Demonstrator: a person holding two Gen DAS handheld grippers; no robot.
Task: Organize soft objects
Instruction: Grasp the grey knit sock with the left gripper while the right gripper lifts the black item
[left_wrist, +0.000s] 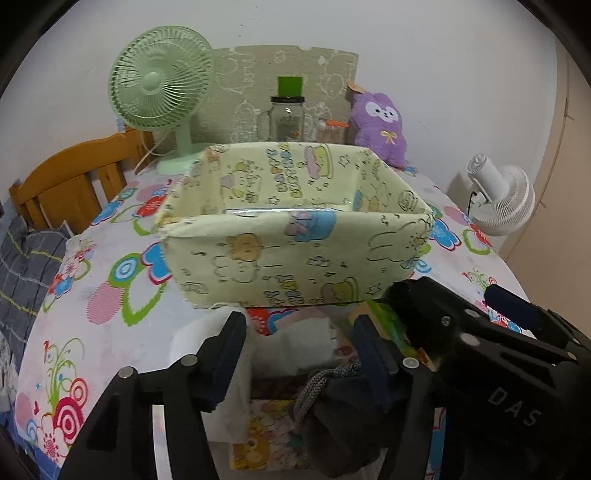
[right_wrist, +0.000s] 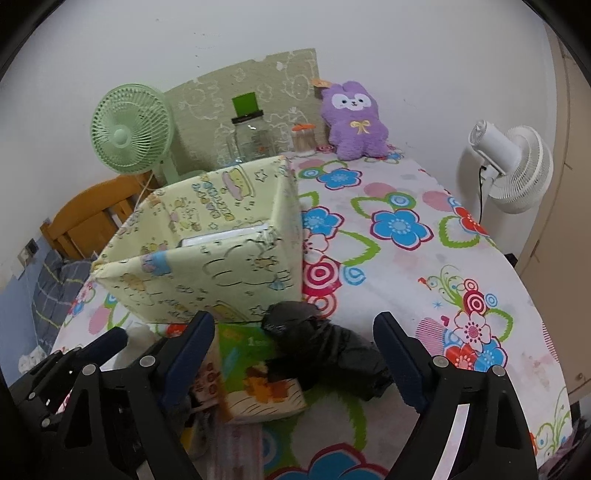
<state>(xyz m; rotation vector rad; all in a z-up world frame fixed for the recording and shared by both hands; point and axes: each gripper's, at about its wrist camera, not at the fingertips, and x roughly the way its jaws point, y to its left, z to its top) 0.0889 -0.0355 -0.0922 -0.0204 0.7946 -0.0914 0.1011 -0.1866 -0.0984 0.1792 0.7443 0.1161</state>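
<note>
A pale yellow fabric storage box (left_wrist: 295, 236) with cartoon prints stands on the floral table; it also shows in the right wrist view (right_wrist: 207, 266). My left gripper (left_wrist: 301, 354) is open above a white cloth (left_wrist: 295, 339) and a dark grey pouch with a cord (left_wrist: 332, 406). My right gripper (right_wrist: 295, 354) is open around a crumpled black plastic bag (right_wrist: 325, 347), which lies partly on a green tissue pack (right_wrist: 251, 365). A purple plush toy (right_wrist: 351, 122) sits at the table's far edge, and shows in the left wrist view (left_wrist: 380, 125).
A green desk fan (left_wrist: 162, 85), a glass jar (left_wrist: 286, 118) and a small orange-lidded container (right_wrist: 304, 138) stand behind the box. A white fan (right_wrist: 513, 166) stands off the table's right side. A wooden bed frame (left_wrist: 66, 184) is at left. The floral tablecloth (right_wrist: 406, 266) spreads rightward.
</note>
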